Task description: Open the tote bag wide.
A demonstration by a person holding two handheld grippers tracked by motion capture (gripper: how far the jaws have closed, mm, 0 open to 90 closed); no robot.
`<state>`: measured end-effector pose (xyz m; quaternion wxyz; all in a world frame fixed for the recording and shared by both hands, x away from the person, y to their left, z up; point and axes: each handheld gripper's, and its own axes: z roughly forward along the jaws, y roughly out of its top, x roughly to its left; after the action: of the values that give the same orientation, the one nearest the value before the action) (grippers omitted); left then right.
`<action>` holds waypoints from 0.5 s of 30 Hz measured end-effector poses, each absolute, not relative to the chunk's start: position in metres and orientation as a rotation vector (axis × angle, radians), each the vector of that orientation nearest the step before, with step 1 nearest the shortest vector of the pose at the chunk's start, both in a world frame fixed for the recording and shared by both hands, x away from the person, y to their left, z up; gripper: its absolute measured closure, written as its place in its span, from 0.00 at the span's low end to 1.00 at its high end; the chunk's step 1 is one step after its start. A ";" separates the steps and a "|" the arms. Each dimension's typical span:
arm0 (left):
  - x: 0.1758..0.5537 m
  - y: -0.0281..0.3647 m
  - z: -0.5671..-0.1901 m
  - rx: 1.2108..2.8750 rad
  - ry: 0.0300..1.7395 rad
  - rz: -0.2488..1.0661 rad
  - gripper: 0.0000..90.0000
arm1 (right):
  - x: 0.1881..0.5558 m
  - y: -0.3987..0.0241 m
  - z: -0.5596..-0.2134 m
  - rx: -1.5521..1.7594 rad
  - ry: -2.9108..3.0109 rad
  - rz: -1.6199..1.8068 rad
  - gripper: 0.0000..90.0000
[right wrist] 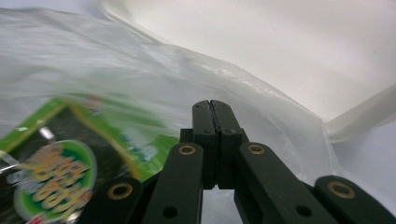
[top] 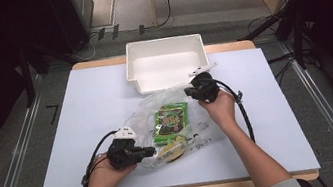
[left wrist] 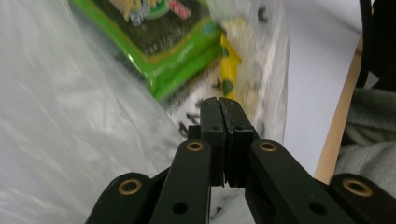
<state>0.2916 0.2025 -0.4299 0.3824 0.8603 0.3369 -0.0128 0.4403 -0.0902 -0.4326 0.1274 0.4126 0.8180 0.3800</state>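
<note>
Item: clear plastic bag (top: 174, 122), centre of the high view, lying on the white worktop (top: 82, 117). Contents: a green snack packet (top: 171, 120) flat in the middle and a yellow packet (top: 171, 149) at the bag's lower edge, nearest the person.

Left hand-held gripper (top: 149, 152): lower left of centre, jaws fully closed at the bag's lower left corner. Its own view shows the black jaws (left wrist: 223, 135) pressed together with film bunched around them; the film appears pinched, though the layer between the pads is too thin to make out.

Right hand-held gripper (top: 190, 91): just above centre, jaws likewise closed, at the bag's upper right corner. Its own view puts the film (right wrist: 140, 74) against the jaws and the green packet (right wrist: 60, 158) below left.

White bin (top: 166, 63): upper centre, just beyond the bag, empty, mouth up.

Risks, as judged:
- Thin film may slip out of one pinch if the two hands lift unevenly; the bag would then hang from one corner and spill.
- The yellow packet sits at what looks like the bag's open lower edge; tilting that edge down would let it slide out onto the worktop.
- Pulling the two corners apart too hard could stretch or tear the film.
- If the bag is bound for the bin, sagging film may catch on the near rim.
</note>
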 end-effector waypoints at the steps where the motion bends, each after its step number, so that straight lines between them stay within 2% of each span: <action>1: 0.293 0.203 -0.426 2.184 0.859 -0.023 1.00 | 0.435 -0.091 -0.428 1.187 2.378 1.120 1.00; 10: 0.335 0.188 -0.396 2.176 0.862 0.060 0.99 | 0.395 -0.095 -0.430 1.118 2.438 1.165 1.00; 15: 0.364 0.182 -0.395 2.175 0.872 0.101 0.99 | 0.385 -0.094 -0.432 1.092 2.463 1.145 1.00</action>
<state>0.3640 0.1819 -0.3947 0.3878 0.8548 0.3426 0.0399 0.3846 -0.0941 -0.4316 0.1070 0.3708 0.8366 0.3888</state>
